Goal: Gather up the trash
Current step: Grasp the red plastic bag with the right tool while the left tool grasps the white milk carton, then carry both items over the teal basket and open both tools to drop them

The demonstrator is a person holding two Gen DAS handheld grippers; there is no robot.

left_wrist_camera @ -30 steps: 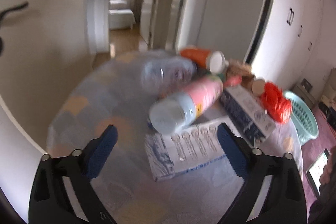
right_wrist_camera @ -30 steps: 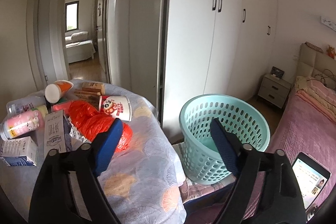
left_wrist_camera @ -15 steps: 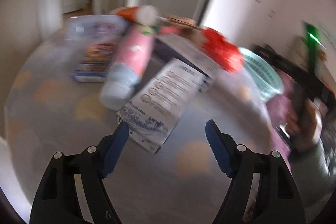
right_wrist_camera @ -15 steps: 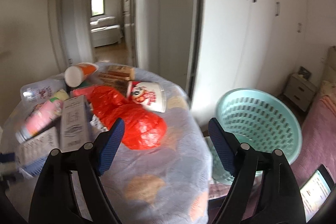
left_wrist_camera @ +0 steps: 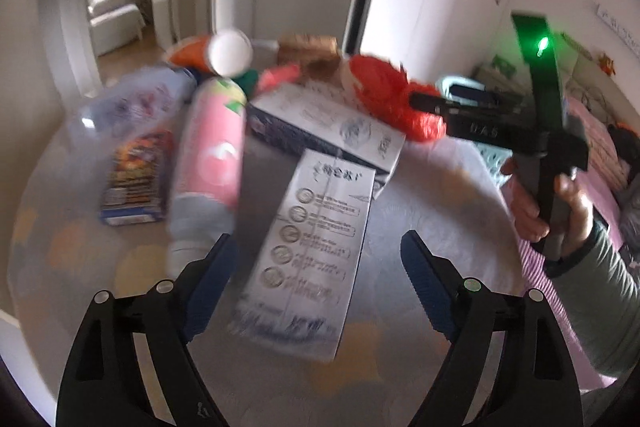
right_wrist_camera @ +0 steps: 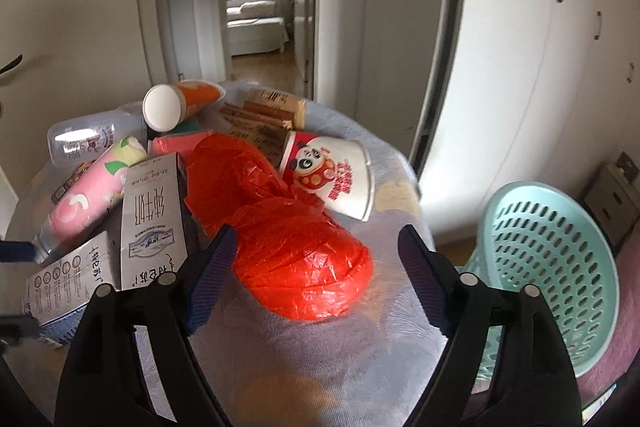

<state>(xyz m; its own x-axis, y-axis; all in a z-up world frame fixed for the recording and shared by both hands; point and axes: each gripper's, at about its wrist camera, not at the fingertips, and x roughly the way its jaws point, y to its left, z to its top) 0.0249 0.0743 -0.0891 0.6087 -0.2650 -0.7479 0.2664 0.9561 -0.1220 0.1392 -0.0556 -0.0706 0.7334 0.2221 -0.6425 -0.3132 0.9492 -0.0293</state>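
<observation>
Trash lies on a round table with a patterned cloth [right_wrist_camera: 320, 355]. My left gripper [left_wrist_camera: 316, 267] is open, its jaws on either side of a grey-white carton [left_wrist_camera: 308, 251] lying flat. A pink bottle [left_wrist_camera: 212, 155] lies left of it. My right gripper [right_wrist_camera: 314, 259] is open, just in front of a crumpled red plastic bag [right_wrist_camera: 296, 251], which also shows in the left wrist view [left_wrist_camera: 392, 99]. A teal basket [right_wrist_camera: 552, 267] stands beside the table at the right.
A second carton [right_wrist_camera: 152, 219], a panda paper cup [right_wrist_camera: 332, 175], an orange cup [right_wrist_camera: 176, 103], a clear bottle [right_wrist_camera: 88, 139], brown boxes [right_wrist_camera: 264, 111] and a snack pack [left_wrist_camera: 136, 179] crowd the table. White wardrobe doors [right_wrist_camera: 520, 47] stand behind. The other hand-held gripper [left_wrist_camera: 520, 139] shows at the right.
My left gripper has swung right and closed in over the grey-white carton. My right gripper has turned left from the basket toward the red bag and come nearer to it.
</observation>
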